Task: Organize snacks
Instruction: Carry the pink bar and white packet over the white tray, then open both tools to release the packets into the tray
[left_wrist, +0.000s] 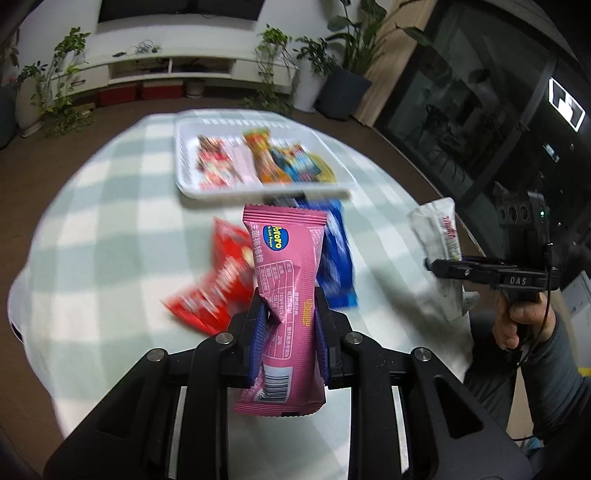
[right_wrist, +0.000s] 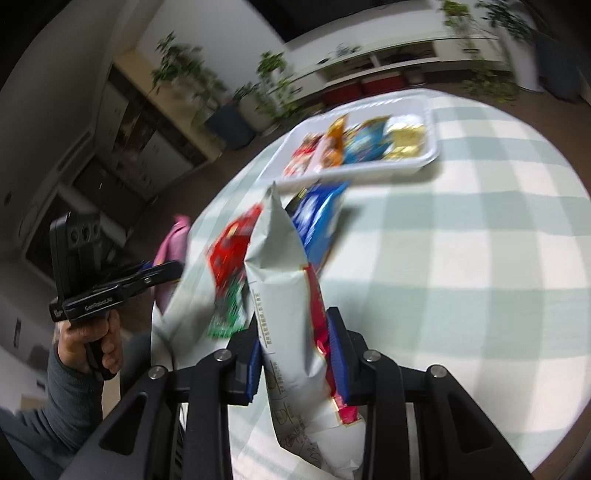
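1. The left gripper (left_wrist: 290, 332) has its blue-padded fingers (left_wrist: 258, 339) pressed in on a pink snack packet (left_wrist: 286, 273), which stands upright between them, above the table.
2. The right gripper (right_wrist: 297, 354) has its fingers clamped on a silver-grey snack bag (right_wrist: 280, 291) with a red edge; the bag rises tilted from the jaws, clear of the cloth.
3. In the left wrist view the right gripper (left_wrist: 448, 267) shows at the far right, holding the same silver-grey bag, with the person's hand (left_wrist: 517, 321) on the trigger grip.
4. A white tray (left_wrist: 192, 147) sits on the far part of the table and holds several packets side by side: red-and-white, orange, blue and gold, all blurred.
5. A red packet (left_wrist: 214, 284) and a blue packet (left_wrist: 338, 258) lie on the green-and-white checked tablecloth (left_wrist: 110, 206), just in front of the tray, near each other.
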